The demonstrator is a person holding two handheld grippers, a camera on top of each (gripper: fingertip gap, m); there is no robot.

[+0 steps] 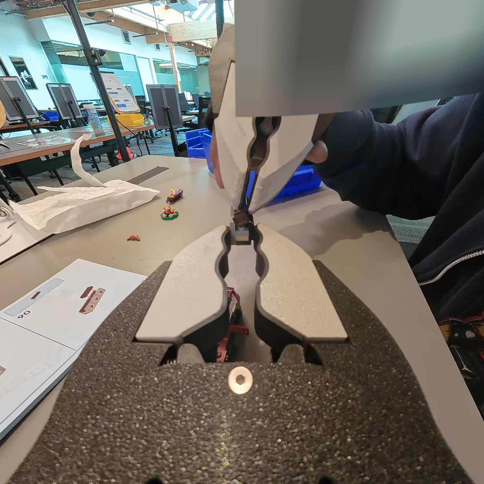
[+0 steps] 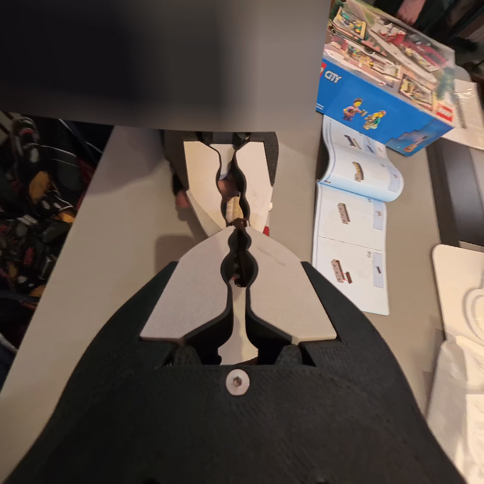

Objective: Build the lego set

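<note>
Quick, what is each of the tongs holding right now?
Left tongs: closed on a grey-and-tan brick stack.
Right tongs: closed on a small brown piece.

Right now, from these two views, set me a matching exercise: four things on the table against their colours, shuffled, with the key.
Things:
1. bin behind the right tongs
2. small round base with the toy campfire
3. croissant-shaped piece
4. crumpled paper bag

Colours:
A. white
B. green
C. blue
D. orange-brown

Pairs: 1-C, 2-B, 3-D, 4-A
</note>
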